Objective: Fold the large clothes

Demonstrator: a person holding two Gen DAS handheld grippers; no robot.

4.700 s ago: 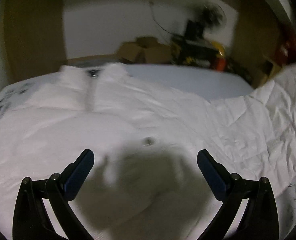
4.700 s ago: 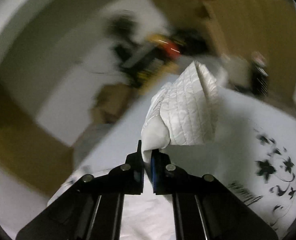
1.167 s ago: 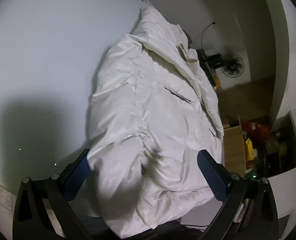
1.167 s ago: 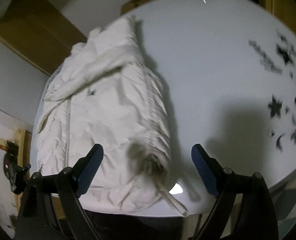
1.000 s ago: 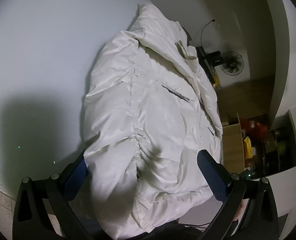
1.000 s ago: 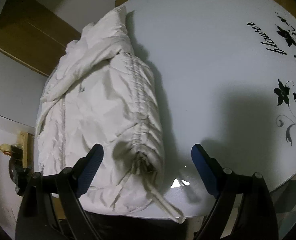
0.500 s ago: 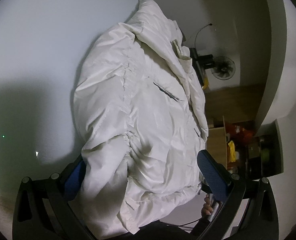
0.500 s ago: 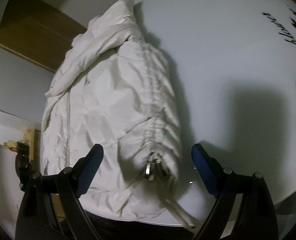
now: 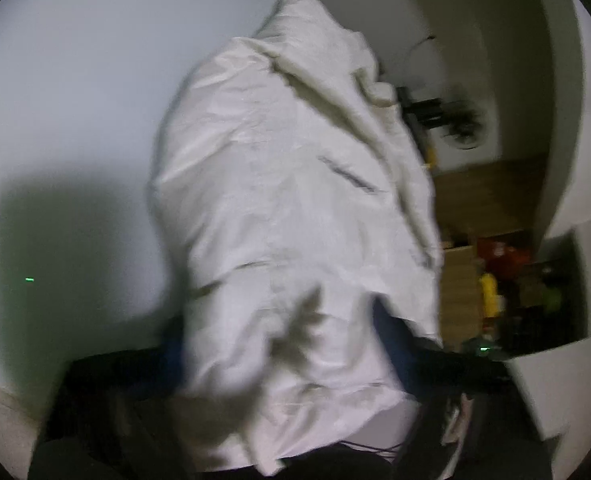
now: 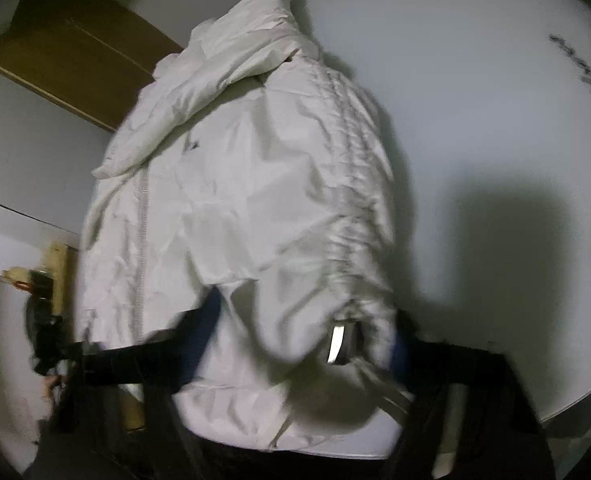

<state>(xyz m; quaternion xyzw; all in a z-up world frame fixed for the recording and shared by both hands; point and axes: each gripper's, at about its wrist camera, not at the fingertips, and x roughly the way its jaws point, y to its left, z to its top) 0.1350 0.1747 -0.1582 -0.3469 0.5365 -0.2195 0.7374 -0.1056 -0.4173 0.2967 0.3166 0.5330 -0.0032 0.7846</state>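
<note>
My left gripper (image 9: 279,344) is closing with the near hem of the white jacket (image 9: 295,200) bunched between its jaws on the white table (image 9: 75,100), and my right gripper (image 10: 299,332) likewise.

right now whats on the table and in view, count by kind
white puffer jacket: 1
round white table: 1
grippers: 2, the left gripper and right gripper, jaws closing with the jacket's near hem between them
total: 4

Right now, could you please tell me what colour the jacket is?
White jacket; the right wrist view shows it best.
</note>
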